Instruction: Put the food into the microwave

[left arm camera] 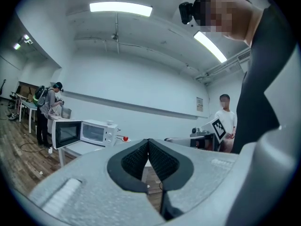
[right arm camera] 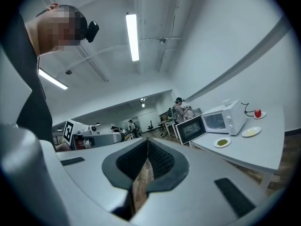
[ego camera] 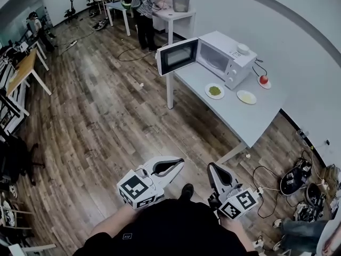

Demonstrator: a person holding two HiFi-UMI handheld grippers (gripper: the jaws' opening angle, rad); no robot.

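A white microwave (ego camera: 224,55) stands on a long white table (ego camera: 240,116) with its door (ego camera: 177,56) swung open to the left. In front of it lie a plate of green food (ego camera: 214,90), a plate of yellow food (ego camera: 246,96) and a small plate with a red fruit (ego camera: 263,80). Both grippers are held close to my body, far from the table. The left gripper (ego camera: 182,162) is shut and empty, and so is the right gripper (ego camera: 212,166). The left gripper view shows the microwave (left arm camera: 91,132) in the distance; the right gripper view shows the microwave (right arm camera: 224,119) and the green plate (right arm camera: 222,142).
A wood floor lies between me and the table. Cables, a power strip and bags (ego camera: 295,180) lie on the floor at the right. A person (ego camera: 145,9) works at a far table. Desks (ego camera: 24,71) line the left side. Another person (left arm camera: 225,121) stands at the right.
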